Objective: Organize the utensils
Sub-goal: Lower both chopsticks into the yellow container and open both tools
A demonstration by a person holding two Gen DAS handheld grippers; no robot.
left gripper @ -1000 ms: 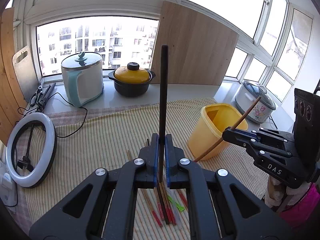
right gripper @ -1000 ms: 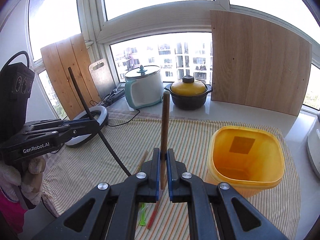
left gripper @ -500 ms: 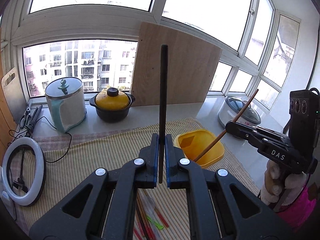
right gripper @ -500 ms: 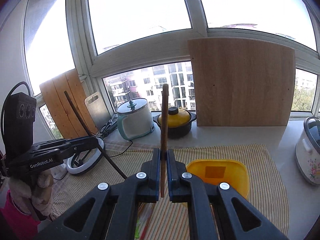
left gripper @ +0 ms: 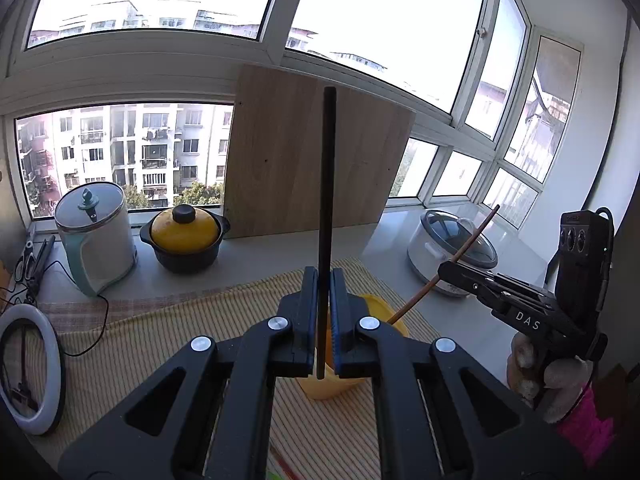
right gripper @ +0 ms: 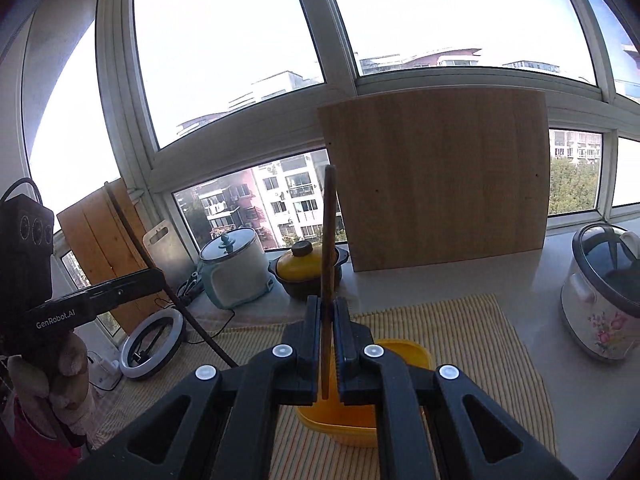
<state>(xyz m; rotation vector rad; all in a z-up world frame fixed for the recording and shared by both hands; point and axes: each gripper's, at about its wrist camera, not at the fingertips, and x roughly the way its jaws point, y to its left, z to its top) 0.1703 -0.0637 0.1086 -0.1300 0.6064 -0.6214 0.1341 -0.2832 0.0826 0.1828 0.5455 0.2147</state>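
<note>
Both grippers have risen since the earlier frames, each carrying its chopstick up and away from the scattered utensils, so that the yellow tub (left gripper: 394, 320), which then lay ahead and to one side, now sits directly beneath the jaws in both wrist views; the left gripper (left gripper: 324, 300) is clamped tight on a black chopstick (left gripper: 326, 208), which stands upright between the blue-edged pads with its lower end just under them, in front of the tub; the right gripper (right gripper: 329, 322) is likewise closed on a brown wooden chopstick (right gripper: 328, 248), held upright, its short lower end hanging over the tub's opening (right gripper: 404, 350); both tools tilt gently downward toward the table; in the left view the right gripper shows at the right, held in a gloved hand (left gripper: 548, 384), its chopstick slanting down toward the tub's rim; in the right view the left gripper shows at the left edge, also in a gloved hand (right gripper: 64, 376), with the black stick angling down to the striped cloth (right gripper: 460, 332); a red utensil tip (left gripper: 280, 460) lies on the cloth near the bottom edge of the left view; farther back on the sill stand a pale kettle-like pot (left gripper: 96, 236), a yellow-lidded casserole (left gripper: 185, 236), a rice cooker (right gripper: 604, 296) and a wooden board (right gripper: 440, 184) leaning against the window.
</note>
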